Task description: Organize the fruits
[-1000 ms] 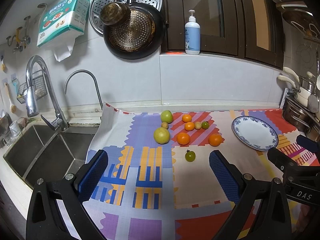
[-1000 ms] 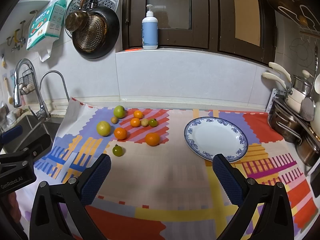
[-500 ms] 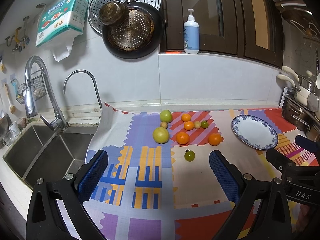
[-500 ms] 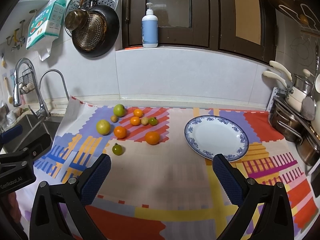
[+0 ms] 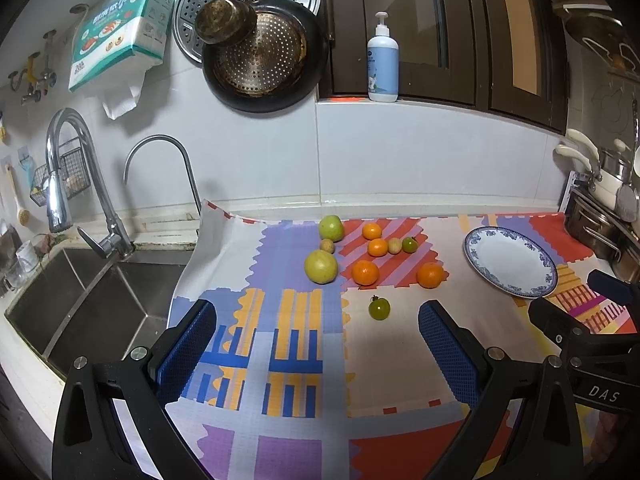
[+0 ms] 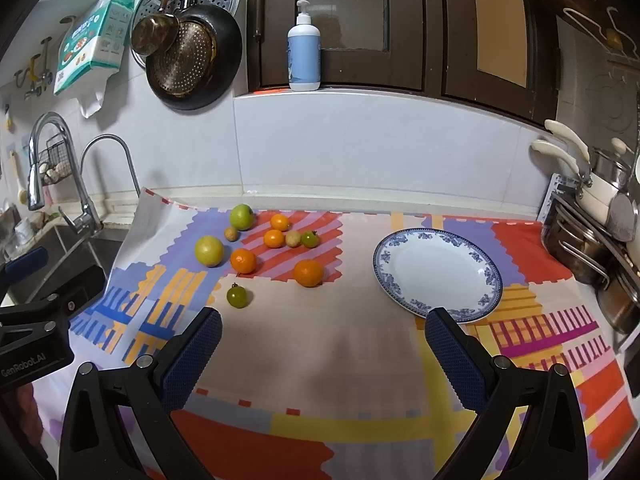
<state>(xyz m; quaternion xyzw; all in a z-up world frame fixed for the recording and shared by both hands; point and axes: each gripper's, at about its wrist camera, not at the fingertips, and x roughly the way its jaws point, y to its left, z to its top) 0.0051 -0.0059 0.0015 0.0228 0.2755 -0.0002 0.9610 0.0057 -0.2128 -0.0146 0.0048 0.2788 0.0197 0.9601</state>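
Seen from the left wrist, the left tool [image 5: 316, 344] hangs released above the bench, its blue-padded fingers [image 5: 188, 350] spread wide with nothing between them, over a patchwork mat [image 5: 296, 360] of purple, orange and blue blocks. The fruits lie loose on the mat ahead: a large yellow-green fruit [image 5: 321, 266] with a small tan one [image 5: 327, 245] just behind it, a green apple [image 5: 331, 227] at the back, four oranges, the nearest two [image 5: 365, 272] and [image 5: 430, 275] side by side, a pale small fruit [image 5: 395, 245] touching a small green tomato [image 5: 409, 244], and a lone green tomato [image 5: 379, 308] nearest the tool, apart from the rest. A blue-rimmed white plate [image 5: 538, 258] sits empty to the right, well apart from the fruit, and part of the right tool's black frame [image 5: 576, 332] shows at the right edge. A steel sink [image 5: 80, 296] and two taps stand to the left; a dark pan [image 5: 264, 52] hangs on the tiled wall beside a soap bottle [image 5: 383, 66] on the sill. From the right wrist, the right tool [image 6: 322, 354] is likewise released and holds nothing, its fingers [image 6: 450, 354] wide over a plain beige patch of the mat [image 6: 320, 340]. The plate [image 6: 390, 256] lies just ahead of its right finger, empty, while the lone green tomato [image 6: 237, 295] sits ahead of its left finger and the remaining fruit clusters farther back on the left, around the large yellow-green fruit [image 6: 209, 251] and the green apple [image 6: 241, 216]. Pots are stacked on a rack [image 6: 592, 240] at the far right.
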